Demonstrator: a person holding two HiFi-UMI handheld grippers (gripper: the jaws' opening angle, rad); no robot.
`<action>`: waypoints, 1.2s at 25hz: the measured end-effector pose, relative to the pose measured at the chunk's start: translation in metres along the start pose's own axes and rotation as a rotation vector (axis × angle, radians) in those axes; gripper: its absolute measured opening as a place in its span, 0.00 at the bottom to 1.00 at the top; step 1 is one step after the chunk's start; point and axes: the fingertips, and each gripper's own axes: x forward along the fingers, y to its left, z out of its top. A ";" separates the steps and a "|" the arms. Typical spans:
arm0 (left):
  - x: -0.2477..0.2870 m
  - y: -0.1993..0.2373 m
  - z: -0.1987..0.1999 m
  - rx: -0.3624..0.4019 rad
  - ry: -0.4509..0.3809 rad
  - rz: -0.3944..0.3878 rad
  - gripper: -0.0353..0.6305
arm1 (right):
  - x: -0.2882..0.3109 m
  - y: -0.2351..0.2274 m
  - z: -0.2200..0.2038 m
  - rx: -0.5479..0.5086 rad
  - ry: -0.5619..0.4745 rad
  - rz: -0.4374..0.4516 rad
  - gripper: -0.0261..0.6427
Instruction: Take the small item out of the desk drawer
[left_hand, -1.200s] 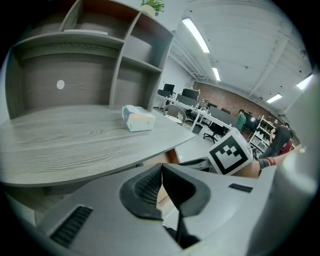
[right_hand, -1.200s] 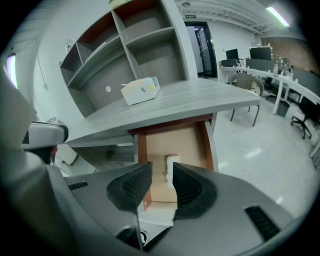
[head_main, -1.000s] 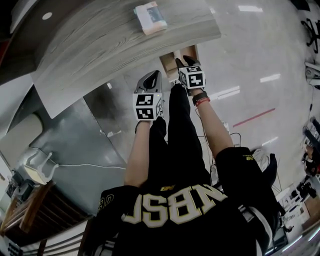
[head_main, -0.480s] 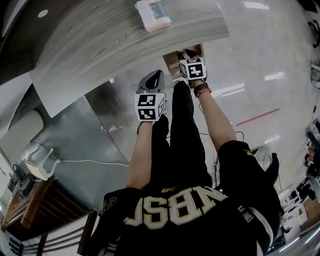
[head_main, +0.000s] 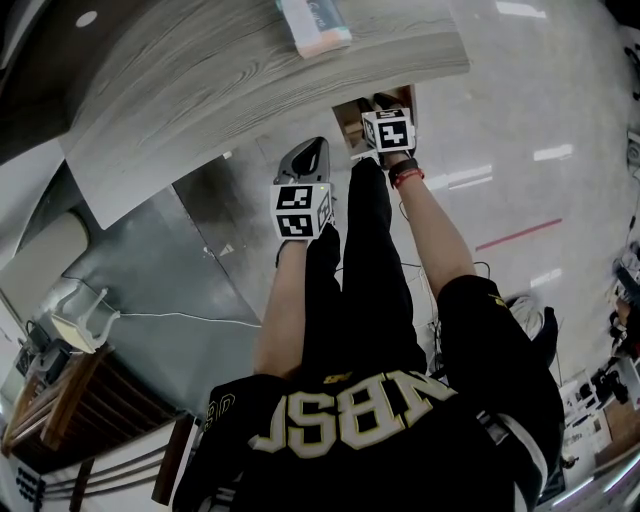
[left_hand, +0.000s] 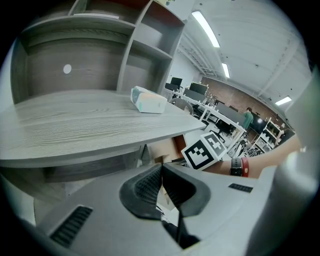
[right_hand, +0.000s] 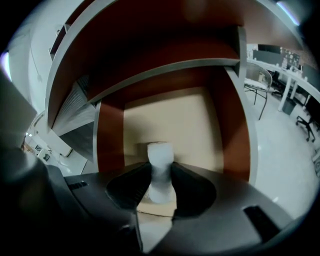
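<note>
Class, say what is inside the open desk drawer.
A small white item stands on the drawer's tan floor, between the right gripper's jaws, which have just been closing. The gripper hides the drawer's near part, so anything there is unseen.

The drawer (right_hand: 172, 117) is open on top, walled on both sides; the surface (head_main: 250, 80) edge hangs over its back.
</note>
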 end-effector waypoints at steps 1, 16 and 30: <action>0.000 0.001 0.000 -0.003 -0.002 0.000 0.07 | 0.000 0.000 0.000 -0.001 0.000 0.000 0.24; -0.019 -0.001 0.011 0.010 -0.035 -0.004 0.07 | -0.041 -0.001 0.003 0.005 -0.022 -0.023 0.24; -0.060 -0.012 0.030 0.030 -0.102 -0.020 0.07 | -0.131 0.020 0.006 0.064 -0.111 -0.065 0.24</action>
